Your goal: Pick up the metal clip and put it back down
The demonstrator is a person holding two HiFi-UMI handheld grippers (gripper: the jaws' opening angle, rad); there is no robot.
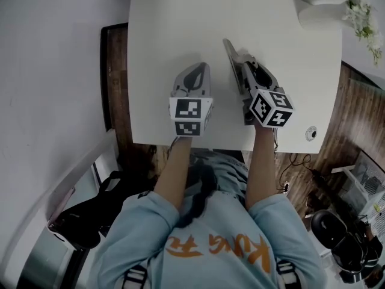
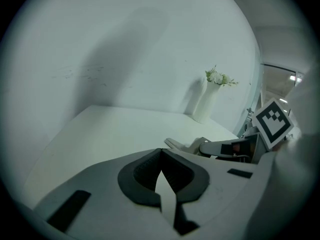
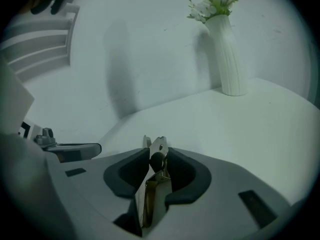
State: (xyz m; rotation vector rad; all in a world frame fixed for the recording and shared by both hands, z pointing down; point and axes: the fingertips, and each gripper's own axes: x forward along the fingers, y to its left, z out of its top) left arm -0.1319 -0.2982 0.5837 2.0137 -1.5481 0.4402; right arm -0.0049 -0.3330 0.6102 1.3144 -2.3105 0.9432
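White table (image 1: pixel 180 29), white wall (image 1: pixel 54 53), wooden floor (image 1: pixel 355 119).

We see the metal clip (image 3: pixel 155 189) only in part: the right gripper (image 3: pixel 157 155) has it sunk between its jaws, whose dark pads cover its sides. In the head view we cannot pick it out against the gripper's body. The white vase (image 1: pixel 322 8) is cut by that view's top edge. A small round thing (image 1: pixel 311 133) at the corner of the surface (image 1: pixel 180 29) is too small for us to tell, as is the dark clutter (image 1: pixel 349 239) at lower right.
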